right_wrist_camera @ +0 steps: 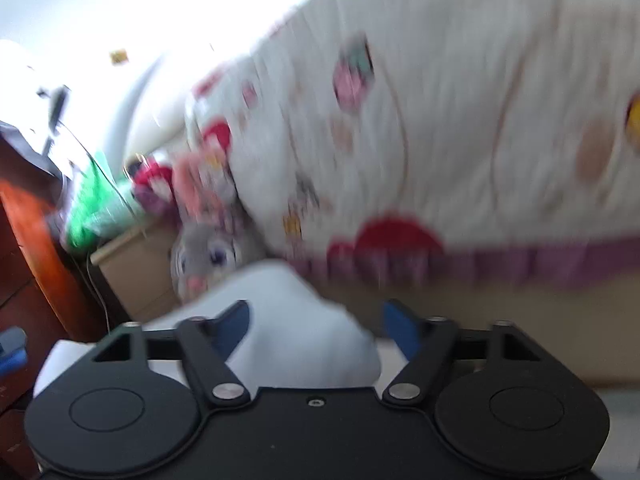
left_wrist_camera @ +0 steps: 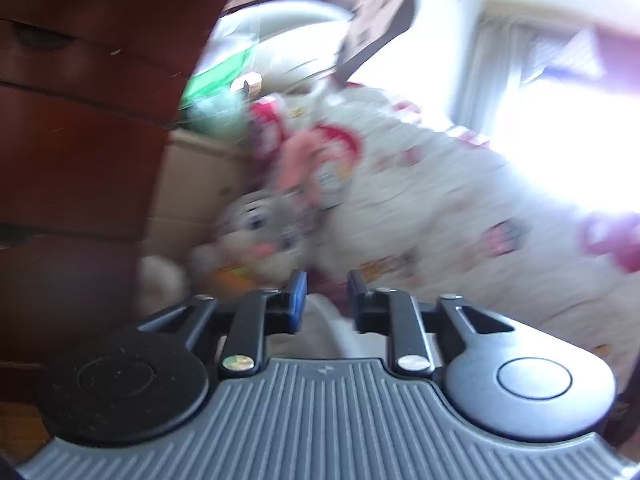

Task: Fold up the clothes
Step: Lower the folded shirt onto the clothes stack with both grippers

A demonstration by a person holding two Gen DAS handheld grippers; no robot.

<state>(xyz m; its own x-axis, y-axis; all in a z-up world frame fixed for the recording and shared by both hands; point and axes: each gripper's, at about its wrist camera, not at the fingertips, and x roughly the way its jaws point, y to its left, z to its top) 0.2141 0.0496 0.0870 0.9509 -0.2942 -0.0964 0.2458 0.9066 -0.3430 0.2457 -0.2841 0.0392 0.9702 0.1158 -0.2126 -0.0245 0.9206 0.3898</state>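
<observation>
Both views are motion-blurred. In the right wrist view my right gripper (right_wrist_camera: 320,328) is open, its blue-padded fingers wide apart. A white garment (right_wrist_camera: 296,328) lies bunched between and below them; the pads do not close on it. In the left wrist view my left gripper (left_wrist_camera: 327,300) stands with its fingers a small gap apart. A bit of the white garment (left_wrist_camera: 340,336) shows below that gap. I cannot tell if it is pinched.
A bed with a white quilt printed with red and pink patterns (right_wrist_camera: 440,120) fills the right side. A grey plush rabbit (left_wrist_camera: 260,228) leans at its edge, also in the right wrist view (right_wrist_camera: 208,260). A dark wooden dresser (left_wrist_camera: 80,140) stands left, a cardboard box (left_wrist_camera: 192,184) beside it.
</observation>
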